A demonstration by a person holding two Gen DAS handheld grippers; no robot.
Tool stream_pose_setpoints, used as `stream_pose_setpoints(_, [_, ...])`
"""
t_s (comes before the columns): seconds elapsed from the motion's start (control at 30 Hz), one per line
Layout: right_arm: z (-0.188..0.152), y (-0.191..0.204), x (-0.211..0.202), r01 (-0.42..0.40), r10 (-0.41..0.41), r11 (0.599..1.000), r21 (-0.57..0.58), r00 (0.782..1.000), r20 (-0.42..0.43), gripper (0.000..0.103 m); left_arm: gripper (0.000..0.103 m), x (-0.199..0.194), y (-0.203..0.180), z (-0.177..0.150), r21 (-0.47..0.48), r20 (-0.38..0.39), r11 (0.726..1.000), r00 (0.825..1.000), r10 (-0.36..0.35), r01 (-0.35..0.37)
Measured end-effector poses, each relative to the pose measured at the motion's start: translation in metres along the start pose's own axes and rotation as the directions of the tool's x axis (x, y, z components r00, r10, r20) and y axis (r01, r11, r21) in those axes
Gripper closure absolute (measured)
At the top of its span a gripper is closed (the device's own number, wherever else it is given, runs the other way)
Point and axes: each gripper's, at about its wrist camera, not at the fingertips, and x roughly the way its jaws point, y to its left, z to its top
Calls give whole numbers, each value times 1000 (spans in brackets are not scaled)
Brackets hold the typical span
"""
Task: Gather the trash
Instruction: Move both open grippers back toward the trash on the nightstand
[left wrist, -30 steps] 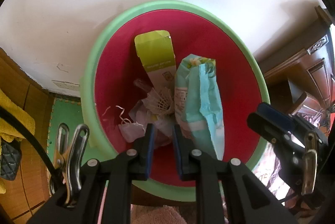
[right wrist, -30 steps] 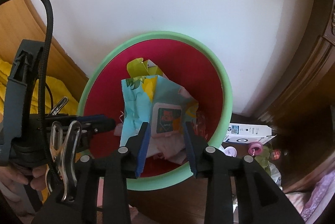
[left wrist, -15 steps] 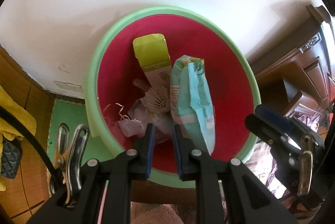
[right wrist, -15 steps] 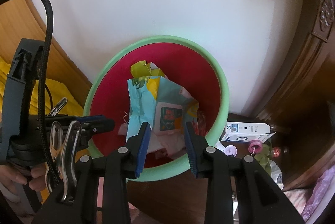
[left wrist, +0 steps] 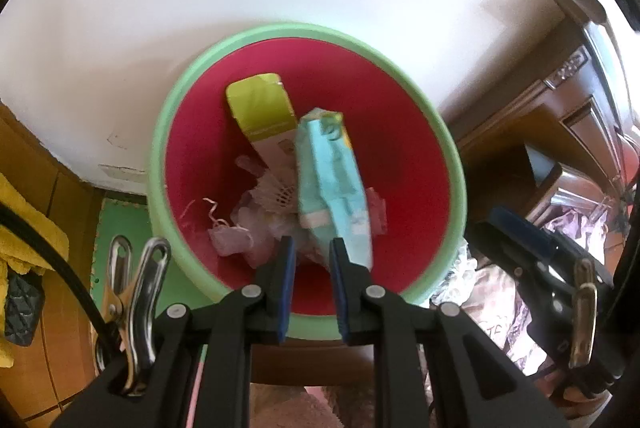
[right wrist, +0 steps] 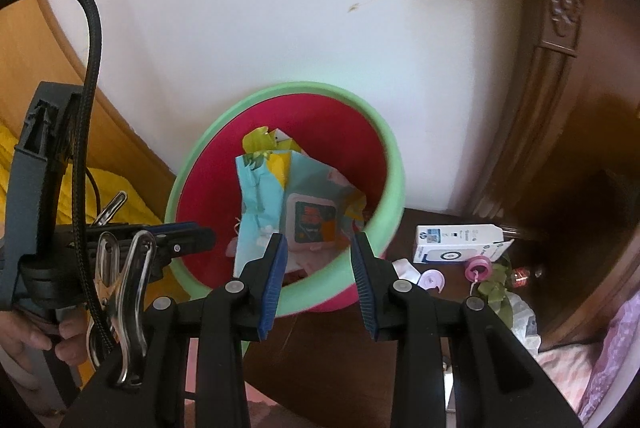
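Observation:
A round bin with a green rim [left wrist: 188, 99] and red inside stands against the white wall; it also shows in the right wrist view [right wrist: 394, 163]. Inside lie a light blue wet-wipe pack [left wrist: 334, 187], a yellow-green carton [left wrist: 260, 111] and crumpled tissues [left wrist: 256, 224]. In the right wrist view the pack [right wrist: 276, 203] leans upright in the bin. My left gripper [left wrist: 312, 248] hangs above the bin's near rim, jaws a narrow gap apart and empty. My right gripper [right wrist: 318, 248] is open and empty above the near rim.
A dark wooden cabinet [right wrist: 568, 107] stands right of the bin. On the dark floor beside it lie a white box [right wrist: 456, 238], pink tape rolls [right wrist: 478, 264] and a plant sprig [right wrist: 496, 294]. A yellow cloth [left wrist: 24, 240] and orange wood panel sit left.
Both grippers have pulled back and up from the bin, which looks smaller now. The right gripper's jaws have spread a little wider. The trash in the bin has not moved.

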Motion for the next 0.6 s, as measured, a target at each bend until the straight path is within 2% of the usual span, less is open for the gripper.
stream_pose_setpoints(0.6, [-35,-72,-42,59,-61,989,133,998,9,69,86,0,-69,-3,105,-20,994,1000,-23,25])
